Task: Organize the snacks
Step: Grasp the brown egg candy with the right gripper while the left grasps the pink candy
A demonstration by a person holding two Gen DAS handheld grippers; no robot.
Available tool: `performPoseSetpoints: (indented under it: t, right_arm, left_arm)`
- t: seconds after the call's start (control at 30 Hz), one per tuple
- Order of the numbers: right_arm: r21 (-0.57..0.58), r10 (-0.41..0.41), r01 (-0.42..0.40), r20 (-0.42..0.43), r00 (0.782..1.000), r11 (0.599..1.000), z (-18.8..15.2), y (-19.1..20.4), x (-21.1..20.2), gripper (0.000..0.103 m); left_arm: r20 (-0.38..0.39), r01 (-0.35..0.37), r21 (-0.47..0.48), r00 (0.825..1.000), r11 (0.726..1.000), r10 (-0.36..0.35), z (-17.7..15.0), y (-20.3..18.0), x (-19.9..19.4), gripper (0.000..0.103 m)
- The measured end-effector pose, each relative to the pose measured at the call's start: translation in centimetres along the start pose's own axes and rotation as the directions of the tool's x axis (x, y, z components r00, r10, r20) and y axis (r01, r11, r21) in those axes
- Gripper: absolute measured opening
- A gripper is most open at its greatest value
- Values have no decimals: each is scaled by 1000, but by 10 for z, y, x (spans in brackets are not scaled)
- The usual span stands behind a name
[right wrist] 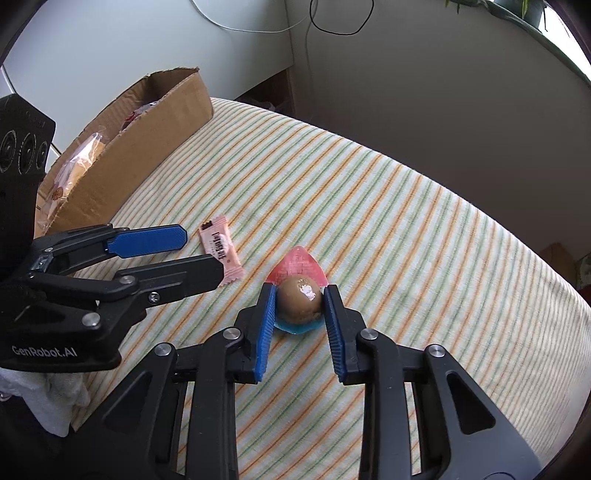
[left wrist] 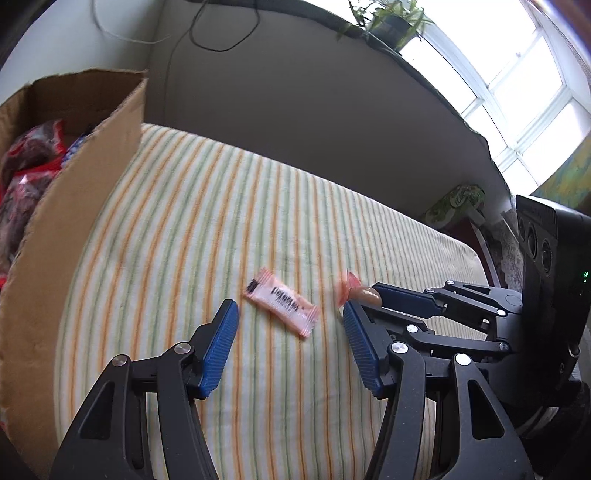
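A pink wrapped snack bar (left wrist: 282, 301) lies on the striped cloth, between and just beyond my open left gripper (left wrist: 290, 308); it also shows in the right wrist view (right wrist: 221, 253). My right gripper (right wrist: 300, 299) is shut on a packaged brown egg (right wrist: 299, 299) in a red and blue clear wrapper, low over the cloth. In the left wrist view the egg (left wrist: 367, 294) shows in the right gripper at the right. A cardboard box (left wrist: 85, 206) with snack bags stands at the left; it also shows in the right wrist view (right wrist: 147, 147).
Red snack bags (left wrist: 26, 173) fill the box. The striped cloth (right wrist: 406, 229) covers a cushioned surface against a grey wall. A potted plant (left wrist: 391, 18) stands on the ledge by the window.
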State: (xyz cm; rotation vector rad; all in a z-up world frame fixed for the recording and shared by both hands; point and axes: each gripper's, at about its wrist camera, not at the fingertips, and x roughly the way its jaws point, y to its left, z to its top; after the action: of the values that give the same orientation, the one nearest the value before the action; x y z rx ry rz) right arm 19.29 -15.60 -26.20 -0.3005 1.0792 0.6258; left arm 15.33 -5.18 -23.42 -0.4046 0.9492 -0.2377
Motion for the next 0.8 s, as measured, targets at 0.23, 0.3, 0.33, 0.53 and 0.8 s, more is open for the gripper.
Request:
performPoseSetpoints:
  t: [0.23, 0.3, 0.33, 0.53, 0.8]
  right_arm:
    - [35, -18, 18, 12, 1000, 999, -8, -21, -6, 28]
    - [51, -21, 20, 14, 1000, 998, -11, -29, -9, 28]
    - [63, -16, 15, 14, 1000, 998, -13, -32, -10, 28]
    - [73, -19, 17, 24, 1000, 997, -18, -36, -14, 28]
    - [72, -18, 16, 29, 999, 997, -21, -37, -16, 28]
  left_arm:
    - [3, 3, 68, 1000, 998, -3, 11, -19, 16, 55]
    - [2, -13, 116, 1000, 993, 12, 10, -25, 20, 53]
    - [3, -28, 147, 1000, 989, 28, 9, -28, 21, 52]
    - [14, -96, 223, 995, 970, 95, 5, -30, 18, 28]
    - [57, -185, 335, 983, 924, 176, -4, -41, 19, 19]
